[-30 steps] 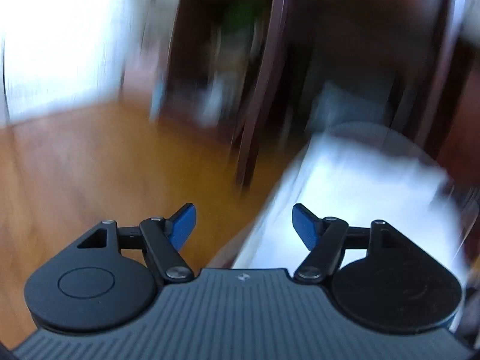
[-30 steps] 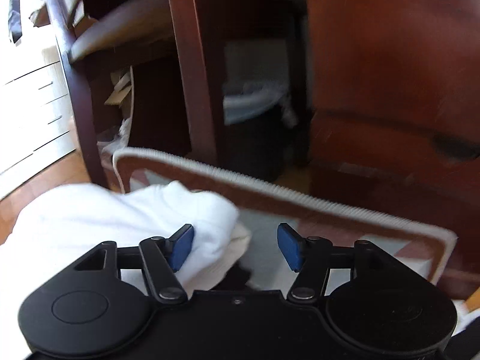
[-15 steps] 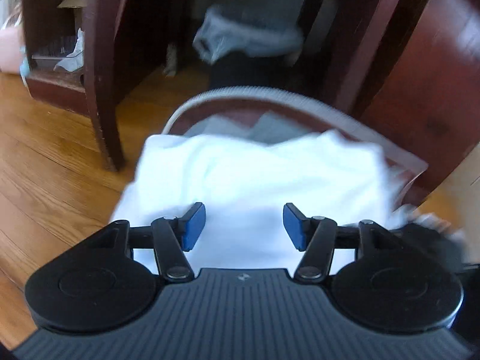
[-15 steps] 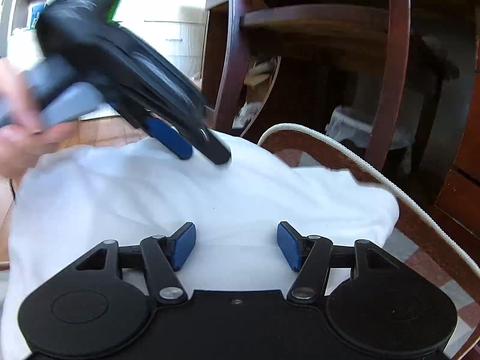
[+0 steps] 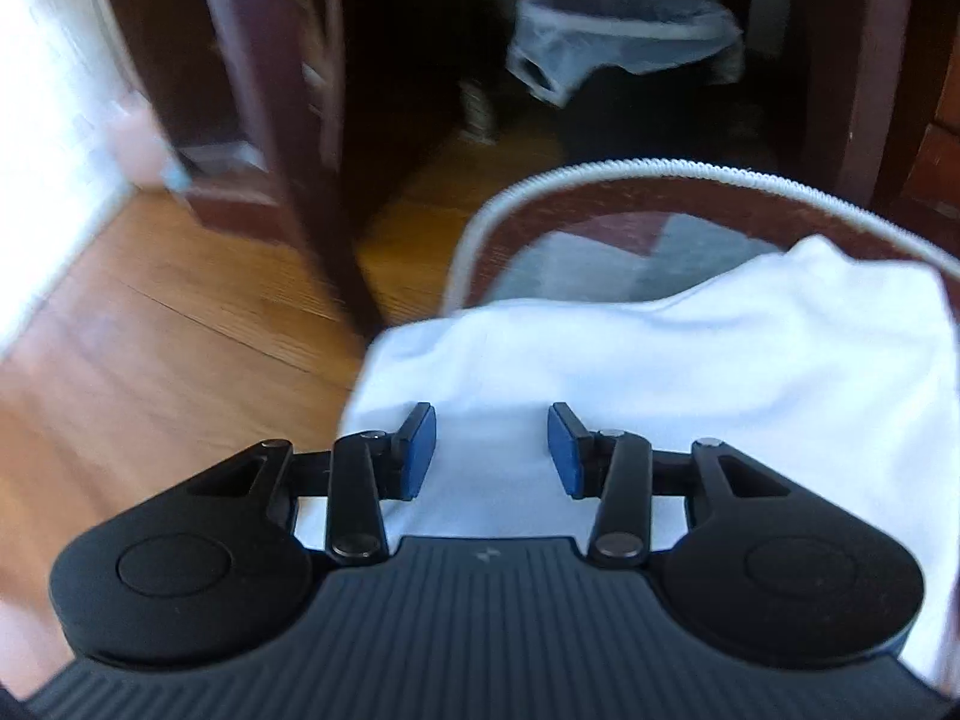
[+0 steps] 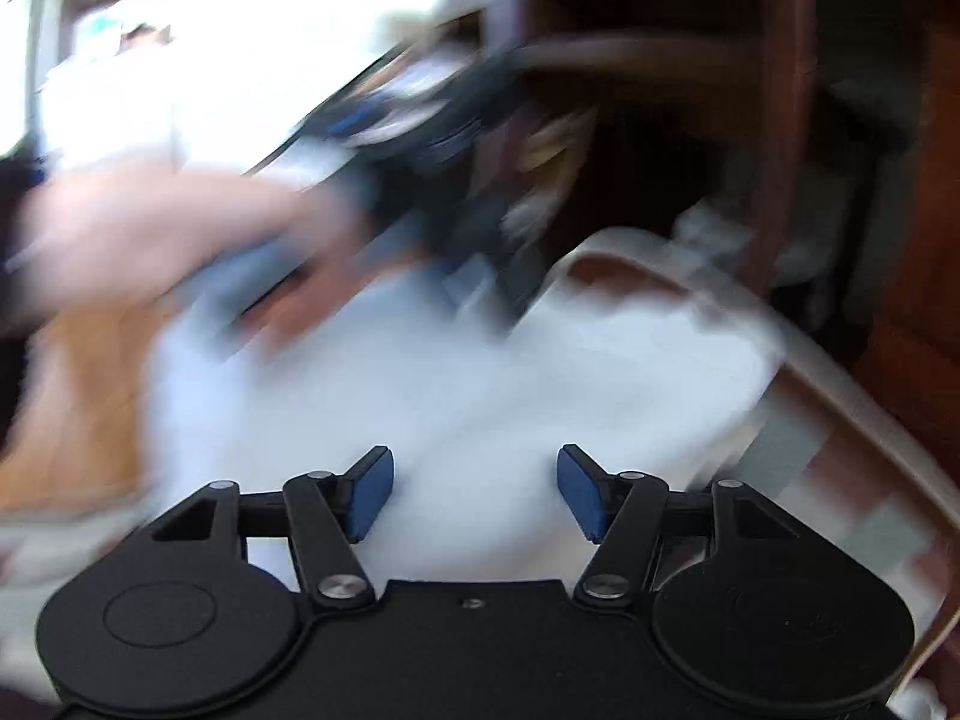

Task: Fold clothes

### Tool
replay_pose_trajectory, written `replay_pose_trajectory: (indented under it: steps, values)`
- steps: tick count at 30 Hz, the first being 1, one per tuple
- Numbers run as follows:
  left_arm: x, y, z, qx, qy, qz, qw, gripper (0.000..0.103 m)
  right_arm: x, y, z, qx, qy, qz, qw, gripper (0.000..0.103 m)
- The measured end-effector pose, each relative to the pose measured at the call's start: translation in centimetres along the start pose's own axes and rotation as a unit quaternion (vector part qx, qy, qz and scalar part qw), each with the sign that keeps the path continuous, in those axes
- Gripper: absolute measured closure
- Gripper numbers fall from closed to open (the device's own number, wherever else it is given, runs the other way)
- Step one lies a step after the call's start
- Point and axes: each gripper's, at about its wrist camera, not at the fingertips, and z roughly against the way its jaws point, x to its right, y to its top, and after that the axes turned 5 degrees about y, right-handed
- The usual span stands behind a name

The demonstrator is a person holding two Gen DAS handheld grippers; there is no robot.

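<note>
**A:** Left wrist: what do you see?

**B:** My left gripper (image 5: 491, 443) hangs over the white cloth (image 5: 690, 360), jaws closing with nothing pinched. The cloth lies on the rug (image 5: 600, 228), whose corded edge runs at 12 o'clock; the bin (image 5: 624, 42) stands beyond.

**A:** And the right?

**B:** My right gripper (image 6: 475, 492) is opening over the same cloth (image 6: 540, 396), empty too (badly blurred). At 10 o'clock I make out a hand (image 6: 168, 234) on the left gripper (image 6: 420, 120).
</note>
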Motion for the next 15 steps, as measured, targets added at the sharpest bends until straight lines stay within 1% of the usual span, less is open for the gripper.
replay_pose_trajectory:
  steps: [1, 2, 3, 4, 5, 6, 7, 8, 9, 10, 11, 12, 14, 15]
  values:
    - [-0.3, -0.7, 1.6, 0.018, 0.011, 0.000, 0.9998, 0.047, -1.9, -1.7, 0.9, -0.028, 0.021, 0.009, 0.999, 0.036]
    - [-0.6, -1.5, 3.2, 0.037, 0.018, 0.003, 0.9991, 0.040, -3.5, -3.5, 1.7, -0.039, 0.037, 0.013, 0.998, 0.036]
    - [-1.1, -2.7, 5.1, 0.062, 0.009, 0.011, 0.9980, 0.024, -5.2, -5.4, 2.5, -0.048, 0.053, 0.017, 0.997, 0.039]
    - [-1.5, -4.2, 6.6, 0.077, -0.004, 0.013, 0.9969, 0.009, -6.1, -6.8, 2.9, -0.053, 0.045, 0.004, 0.998, 0.038]
    - [-1.9, -5.6, 8.1, 0.093, -0.017, 0.014, 0.9954, 0.006, -6.4, -7.8, 3.2, -0.052, 0.034, -0.016, 0.998, 0.038]
    - [-2.2, -7.1, 9.5, 0.105, -0.026, 0.013, 0.9940, 0.006, -6.2, -8.5, 3.6, -0.047, 0.032, -0.035, 0.998, 0.038]
    - [-2.2, -8.6, 10.1, 0.099, -0.019, 0.003, 0.9949, 0.006, -5.6, -8.7, 3.8, -0.044, 0.033, -0.051, 0.997, 0.037]
    - [-2.3, -10.1, 10.2, 0.083, -0.004, -0.001, 0.9966, 0.006, -5.0, -8.8, 4.0, -0.041, 0.036, -0.067, 0.996, 0.037]
    - [-2.5, -11.6, 9.9, 0.058, 0.008, 0.007, 0.9983, 0.006, -4.4, -8.9, 4.2, -0.038, 0.038, -0.083, 0.995, 0.036]
    - [-3.0, -13.1, 9.6, 0.033, 0.005, 0.027, 0.9991, 0.006, -3.9, -8.7, 4.5, -0.036, 0.032, -0.112, 0.993, 0.035]
    - [-3.5, -14.5, 9.9, 0.017, -0.008, 0.055, 0.9983, 0.006, -3.3, -8.5, 4.7, -0.034, 0.025, -0.142, 0.989, 0.035]
    - [-3.9, -16.0, 10.1, 0.001, -0.020, 0.083, 0.9963, 0.006, -2.3, -8.5, 4.7, -0.030, 0.022, -0.179, 0.983, 0.033]
    - [-4.8, -18.8, 10.5, -0.032, -0.043, 0.136, 0.9893, 0.006, -1.5, -8.5, 4.8, -0.025, 0.041, -0.216, 0.975, 0.033]
    - [-4.8, -19.8, 11.0, -0.047, -0.040, 0.151, 0.9867, 0.006, -1.1, -8.5, 4.8, -0.023, 0.052, -0.234, 0.971, 0.033]
